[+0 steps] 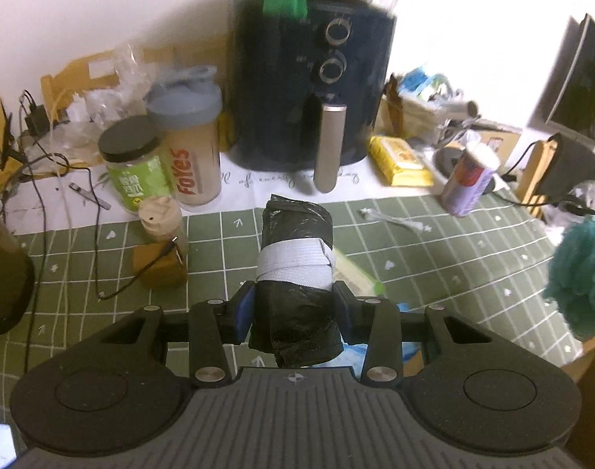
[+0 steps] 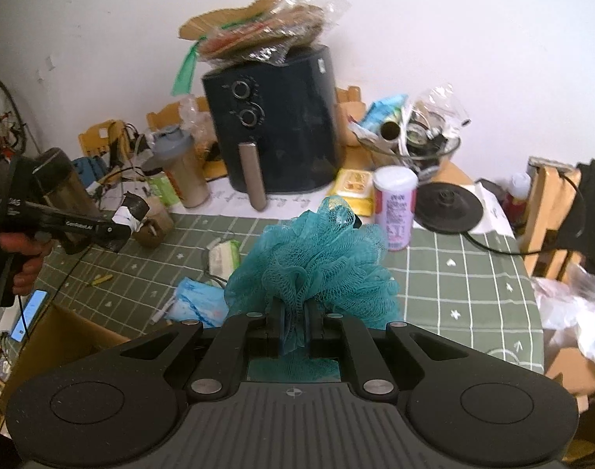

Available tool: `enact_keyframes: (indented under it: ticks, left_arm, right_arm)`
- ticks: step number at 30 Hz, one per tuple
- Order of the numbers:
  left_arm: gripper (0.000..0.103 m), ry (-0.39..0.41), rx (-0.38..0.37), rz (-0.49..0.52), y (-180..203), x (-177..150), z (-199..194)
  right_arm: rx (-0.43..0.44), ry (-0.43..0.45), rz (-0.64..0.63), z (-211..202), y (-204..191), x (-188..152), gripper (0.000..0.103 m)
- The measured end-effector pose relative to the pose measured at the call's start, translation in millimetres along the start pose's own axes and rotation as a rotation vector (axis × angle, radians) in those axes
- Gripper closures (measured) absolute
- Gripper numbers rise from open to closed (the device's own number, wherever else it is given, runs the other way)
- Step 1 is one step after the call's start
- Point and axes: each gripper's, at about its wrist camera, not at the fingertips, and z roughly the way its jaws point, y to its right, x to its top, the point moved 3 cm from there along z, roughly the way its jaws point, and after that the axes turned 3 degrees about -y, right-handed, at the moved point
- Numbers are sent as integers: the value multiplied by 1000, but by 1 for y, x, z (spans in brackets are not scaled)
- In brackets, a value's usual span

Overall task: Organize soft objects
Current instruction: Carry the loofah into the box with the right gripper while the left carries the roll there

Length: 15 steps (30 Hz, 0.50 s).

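Worktop (image 2: pixel 473 273) is a proper mess, green grid cloth with stuff everywhere. The left gripper (image 1: pixel 293 305) has its jaws clamped on a black plastic roll (image 1: pixel 297 273) with a pale grey band round its middle, and it's held up clear of the cloth, roll pointing toward the dark air fryer (image 1: pixel 317 90) at the back. The right gripper (image 2: pixel 293 324) has its jaws pinched almost closed on a teal mesh bath pouf (image 2: pixel 309 262), also lifted off the cloth. Below it there's a blue-white packet (image 2: pixel 196 301) lying flat, a cardboard box (image 2: pixel 63 336) at the near edge, and a white-capped canister (image 2: pixel 395 207) standing beside a yellow pack (image 2: pixel 352 187).
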Motion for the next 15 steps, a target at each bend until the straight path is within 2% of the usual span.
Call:
enact_keyframes:
  ticks: [7, 15]
  left_arm:
    - [62, 49, -30, 15, 19, -11, -52]
    - [62, 65, -125, 47, 41, -31, -93]
  right_arm:
    - [37, 27, -46, -18, -13, 7, 92]
    - [50, 69, -56, -55, -46, 5, 92]
